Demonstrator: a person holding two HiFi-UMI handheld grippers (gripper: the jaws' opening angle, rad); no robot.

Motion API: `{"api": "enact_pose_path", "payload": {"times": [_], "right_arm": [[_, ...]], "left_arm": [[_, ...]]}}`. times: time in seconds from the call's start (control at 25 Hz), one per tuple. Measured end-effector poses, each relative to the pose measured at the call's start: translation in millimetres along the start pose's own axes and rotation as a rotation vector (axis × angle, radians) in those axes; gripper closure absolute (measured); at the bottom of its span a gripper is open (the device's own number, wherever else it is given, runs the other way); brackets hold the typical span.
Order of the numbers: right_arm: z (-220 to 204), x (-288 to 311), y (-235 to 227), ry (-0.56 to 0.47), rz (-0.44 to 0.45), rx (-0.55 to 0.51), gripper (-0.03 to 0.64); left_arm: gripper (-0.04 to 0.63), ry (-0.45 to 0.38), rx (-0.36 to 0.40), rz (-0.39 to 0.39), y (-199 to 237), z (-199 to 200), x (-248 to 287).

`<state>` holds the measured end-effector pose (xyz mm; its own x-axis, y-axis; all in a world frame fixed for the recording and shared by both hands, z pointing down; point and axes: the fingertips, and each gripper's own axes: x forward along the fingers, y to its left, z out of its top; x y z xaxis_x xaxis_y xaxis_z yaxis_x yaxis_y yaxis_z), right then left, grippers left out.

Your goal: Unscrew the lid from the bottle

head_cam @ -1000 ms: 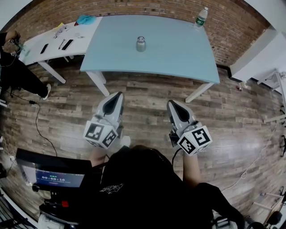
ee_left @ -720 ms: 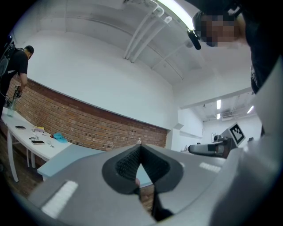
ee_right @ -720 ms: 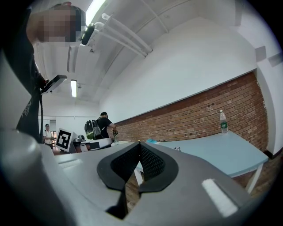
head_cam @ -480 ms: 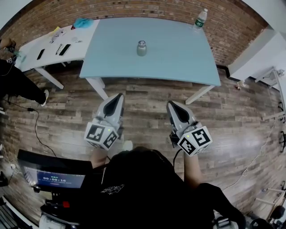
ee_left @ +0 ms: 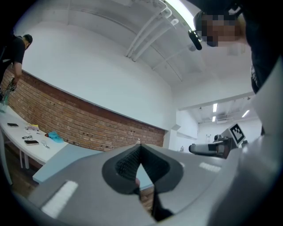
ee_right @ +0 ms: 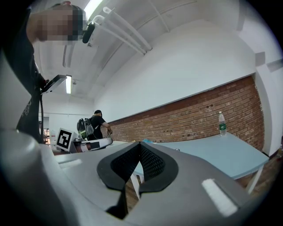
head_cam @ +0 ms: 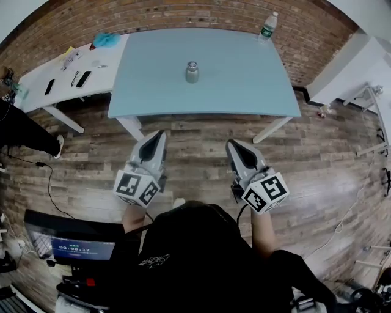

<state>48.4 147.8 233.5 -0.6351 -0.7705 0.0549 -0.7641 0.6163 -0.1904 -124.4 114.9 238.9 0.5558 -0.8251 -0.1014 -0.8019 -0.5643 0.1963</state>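
"Where's the bottle?"

"The small steel bottle stands upright near the middle of the pale blue table, with its lid on. Nothing touches it. A clear plastic water bottle stands at the table's far right corner, well apart from the steel one."

"And my grippers?"

"You hold both over the wooden floor, short of the table's near edge and well apart from the bottle, and both point toward the table. Your left gripper has its jaws pressed together with nothing between them. Your right gripper is the same, closed and empty."

"What else is around?"

"A white table sits just beside the blue one on the left, with a few dark flat items and a teal cloth on it. A brick wall runs behind both tables. A person in dark clothes is at the left edge, and a screen glows at your lower left."
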Motion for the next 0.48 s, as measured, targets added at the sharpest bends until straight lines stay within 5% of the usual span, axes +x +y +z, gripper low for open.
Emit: {"api": "enact_pose_path", "payload": {"times": [0.48], "right_arm": [[1,18,19,-0.016,-0.056,-0.014,0.615]], "left_arm": [[0.595,-0.009,-0.007,-0.054,26,8,-4]]}}
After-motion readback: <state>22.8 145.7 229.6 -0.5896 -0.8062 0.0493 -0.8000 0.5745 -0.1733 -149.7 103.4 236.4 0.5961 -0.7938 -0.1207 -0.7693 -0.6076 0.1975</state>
